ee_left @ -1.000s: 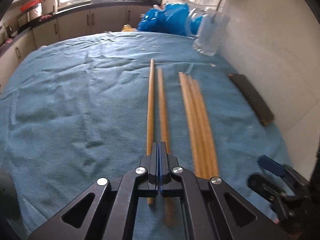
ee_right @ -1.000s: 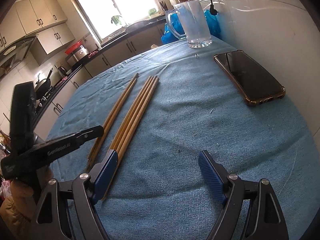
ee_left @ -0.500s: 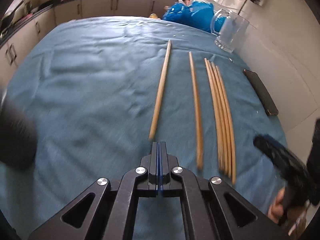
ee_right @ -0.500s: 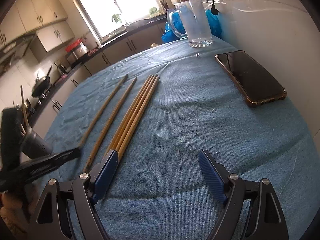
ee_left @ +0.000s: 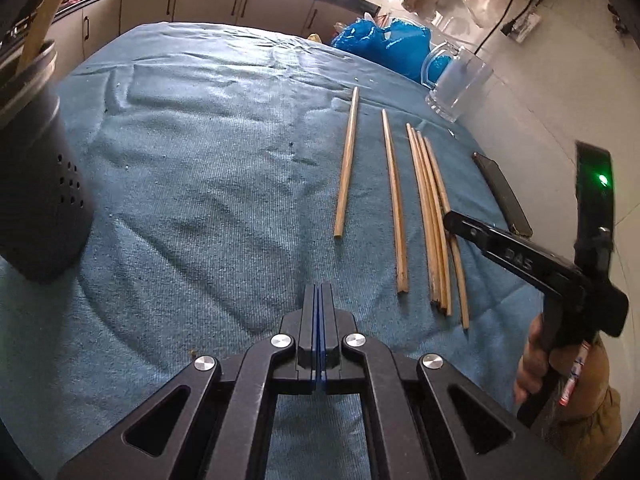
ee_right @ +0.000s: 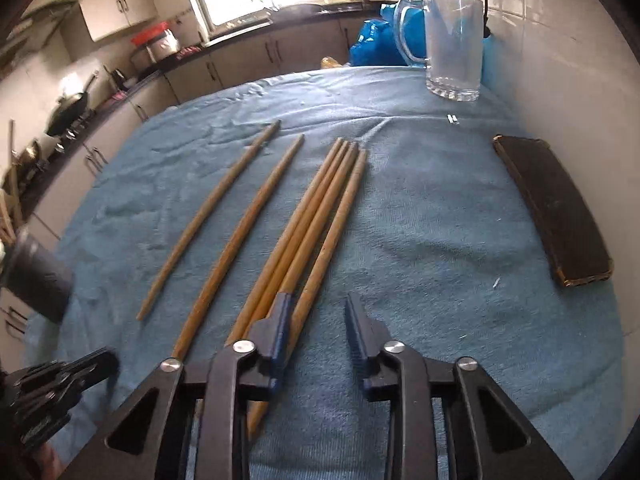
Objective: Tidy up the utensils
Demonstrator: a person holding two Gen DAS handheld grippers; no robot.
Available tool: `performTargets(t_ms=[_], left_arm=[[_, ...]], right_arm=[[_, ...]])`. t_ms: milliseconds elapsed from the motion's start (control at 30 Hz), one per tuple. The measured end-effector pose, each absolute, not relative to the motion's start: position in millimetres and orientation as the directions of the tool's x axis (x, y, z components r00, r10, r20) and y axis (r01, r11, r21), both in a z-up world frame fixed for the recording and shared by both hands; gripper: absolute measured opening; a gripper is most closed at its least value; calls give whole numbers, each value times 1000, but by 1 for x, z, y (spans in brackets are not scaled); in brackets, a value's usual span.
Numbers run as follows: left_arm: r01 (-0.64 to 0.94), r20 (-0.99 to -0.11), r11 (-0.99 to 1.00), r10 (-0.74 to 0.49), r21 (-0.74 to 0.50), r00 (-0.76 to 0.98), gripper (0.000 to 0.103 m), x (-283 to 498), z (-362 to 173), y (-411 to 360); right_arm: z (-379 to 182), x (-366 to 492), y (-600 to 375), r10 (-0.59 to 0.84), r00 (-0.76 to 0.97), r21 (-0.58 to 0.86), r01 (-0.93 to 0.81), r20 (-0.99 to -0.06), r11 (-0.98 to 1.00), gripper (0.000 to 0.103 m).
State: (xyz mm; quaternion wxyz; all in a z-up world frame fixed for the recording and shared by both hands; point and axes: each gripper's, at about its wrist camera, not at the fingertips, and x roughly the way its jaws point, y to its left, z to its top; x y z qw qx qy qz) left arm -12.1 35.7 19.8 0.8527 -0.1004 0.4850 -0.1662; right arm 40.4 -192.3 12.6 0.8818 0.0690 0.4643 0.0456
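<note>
Six chopsticks [ee_right: 320,216] flat on the blue cloth [ee_right: 420,208], long axes running away toward the glass mug [ee_right: 452,40]. Right gripper [ee_right: 316,320] closing around the rightmost stick, way narrower than a second ago, not pinching yet. Left gripper [ee_left: 319,300] clamped shut, empty, now pulled off the two left sticks.

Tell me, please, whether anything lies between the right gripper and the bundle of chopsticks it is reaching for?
Nothing visible does. The right gripper, its jaws closing, is already at the near end of the bundled chopsticks; the rightmost chopstick runs into the gap between the pads, with only bare blue cloth beside it.
</note>
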Motion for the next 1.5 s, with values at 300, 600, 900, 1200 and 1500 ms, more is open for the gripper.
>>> performTargets(t_ms=[300, 600, 900, 1200, 1500], left_arm=[[188, -792, 957, -288, -221, 538, 0, 28, 50, 16], [177, -810, 973, -220, -146, 544, 29, 81, 33, -25], [179, -837, 983, -130, -39, 532, 8, 103, 18, -39], [152, -878, 975, -214, -163, 429, 6, 56, 20, 0], [145, -872, 953, -303, -268, 383, 7, -50, 20, 41]], right_arm=[[13, 78, -193, 8, 519, 15, 9, -855, 1000, 26], [14, 94, -221, 35, 515, 53, 20, -856, 998, 27], [13, 103, -219, 28, 519, 37, 7, -854, 999, 17], [14, 79, -226, 78, 495, 106, 29, -865, 994, 8], [17, -18, -231, 132, 430, 151, 10, -893, 989, 8]])
